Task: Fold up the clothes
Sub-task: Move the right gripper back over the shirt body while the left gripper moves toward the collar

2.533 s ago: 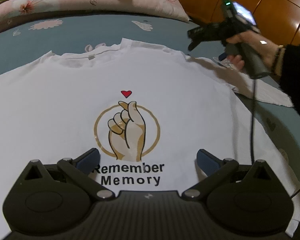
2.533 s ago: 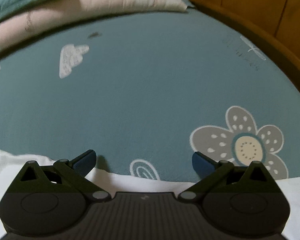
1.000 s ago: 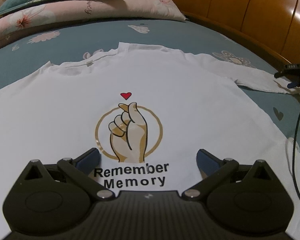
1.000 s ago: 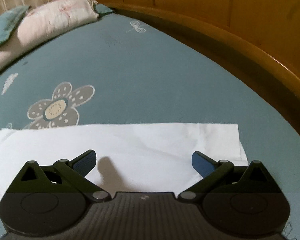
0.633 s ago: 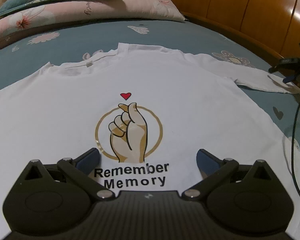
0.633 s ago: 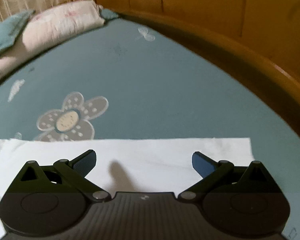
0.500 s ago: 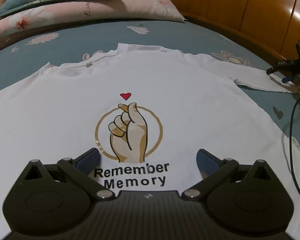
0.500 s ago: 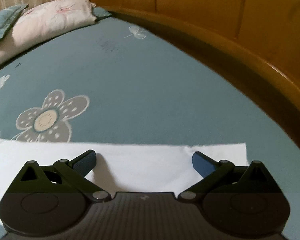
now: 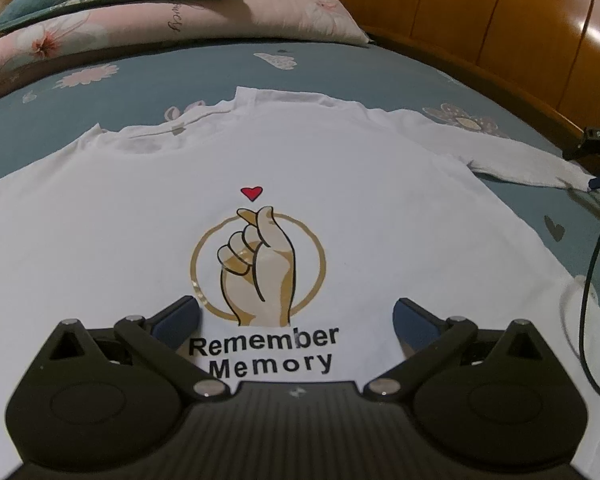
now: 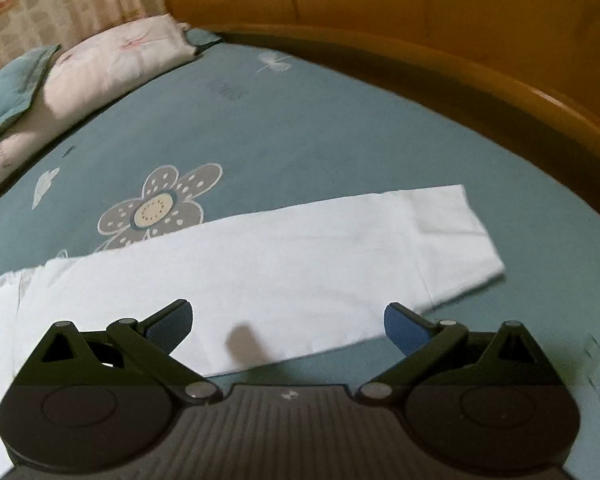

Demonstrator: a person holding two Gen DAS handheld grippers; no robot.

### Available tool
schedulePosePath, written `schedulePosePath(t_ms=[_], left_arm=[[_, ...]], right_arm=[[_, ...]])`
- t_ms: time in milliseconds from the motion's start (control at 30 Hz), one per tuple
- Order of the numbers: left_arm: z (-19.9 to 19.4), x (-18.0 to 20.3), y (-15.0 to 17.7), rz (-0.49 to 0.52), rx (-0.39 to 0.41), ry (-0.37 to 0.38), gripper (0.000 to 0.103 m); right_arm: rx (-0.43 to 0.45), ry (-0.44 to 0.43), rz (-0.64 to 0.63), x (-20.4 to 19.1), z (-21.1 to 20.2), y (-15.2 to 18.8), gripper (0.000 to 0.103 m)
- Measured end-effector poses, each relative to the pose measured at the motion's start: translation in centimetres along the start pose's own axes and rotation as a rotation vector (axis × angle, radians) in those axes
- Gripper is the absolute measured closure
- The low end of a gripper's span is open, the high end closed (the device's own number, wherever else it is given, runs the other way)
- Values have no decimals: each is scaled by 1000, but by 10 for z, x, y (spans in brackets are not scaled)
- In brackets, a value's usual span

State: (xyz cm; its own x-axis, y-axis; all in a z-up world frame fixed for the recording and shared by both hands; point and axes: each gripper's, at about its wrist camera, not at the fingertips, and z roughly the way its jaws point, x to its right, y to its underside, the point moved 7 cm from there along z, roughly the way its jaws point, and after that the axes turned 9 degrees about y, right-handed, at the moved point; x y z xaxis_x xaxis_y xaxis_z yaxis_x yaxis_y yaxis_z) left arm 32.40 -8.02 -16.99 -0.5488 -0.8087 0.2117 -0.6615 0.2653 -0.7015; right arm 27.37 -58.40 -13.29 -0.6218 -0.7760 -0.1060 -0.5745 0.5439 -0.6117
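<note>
A bed [image 9: 340,80] with a teal flowered sheet fills both views, with a wooden headboard [image 9: 500,20] curving along its far right side. Pillows [image 9: 140,12] in pink and teal are stacked at the far end.

A white shirt [image 9: 100,220] lies spread flat, front up, over the middle of the bed, its collar toward the pillows. Its printed front shows a hand inside a gold ring, a small red heart above it and the words "Remember Memory" below. The shirt's long sleeve [image 10: 280,264] stretches out flat to the side across the sheet, its cuff end near the headboard and just beside a grey flower printed on the sheet.

The left tool [image 9: 296,316] hovers low over the lower part of the shirt's front, its blue-padded fingers spread wide apart and holding nothing. The right tool [image 10: 288,320] hangs over the near edge of the sleeve, its fingers likewise wide apart and empty. A black cable [image 9: 592,280] trails across the right edge of the shirt.
</note>
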Motion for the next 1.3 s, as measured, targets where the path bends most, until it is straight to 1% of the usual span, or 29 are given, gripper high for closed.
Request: schedulePosePath(t_ms=[67, 200, 300, 367, 433, 500, 600, 667, 700, 767, 900, 967, 1133, 1233, 1300], left_arm=[[1, 1, 1, 13, 3, -6, 1], [-1, 2, 1, 25, 1, -5, 1], [-9, -1, 3, 6, 8, -3, 1], [-18, -9, 1, -24, 12, -21, 1], [-29, -22, -5, -62, 20, -61, 1], [-39, -39, -13, -120, 18, -57, 1], [-52, -67, -27, -215, 11, -35, 1], [-59, -90, -44, -304, 6, -20, 1], [-58, -102, -56, -344, 19, -12, 1], [-54, -127, -81, -415, 53, 9, 1], [-16, -174, -105, -509, 44, -39, 1], [0, -192, -108, -540, 37, -68, 1], [23, -229, -119, -608, 93, -77, 1], [33, -246, -130, -621, 130, -116, 1], [36, -249, -137, -619, 146, -141, 1]], right_arm=[[18, -36, -41, -29, -14, -1, 0], [70, -166, -223, -120, -52, 15, 0], [81, -292, -306, -184, -67, 36, 0], [69, -361, -339, -214, -70, 55, 0], [70, -376, -395, -235, -65, 77, 0], [72, -374, -453, -251, -58, 98, 0], [78, -356, -518, -263, -46, 122, 0], [86, -354, -547, -266, -42, 132, 0], [91, -359, -554, -266, -42, 134, 0], [101, -370, -567, -264, -42, 137, 0], [121, -390, -594, -260, -43, 143, 0], [128, -398, -600, -259, -44, 146, 0], [148, -382, -624, -260, -45, 150, 0], [168, -366, -623, -261, -45, 152, 0], [175, -366, -624, -262, -44, 152, 0]])
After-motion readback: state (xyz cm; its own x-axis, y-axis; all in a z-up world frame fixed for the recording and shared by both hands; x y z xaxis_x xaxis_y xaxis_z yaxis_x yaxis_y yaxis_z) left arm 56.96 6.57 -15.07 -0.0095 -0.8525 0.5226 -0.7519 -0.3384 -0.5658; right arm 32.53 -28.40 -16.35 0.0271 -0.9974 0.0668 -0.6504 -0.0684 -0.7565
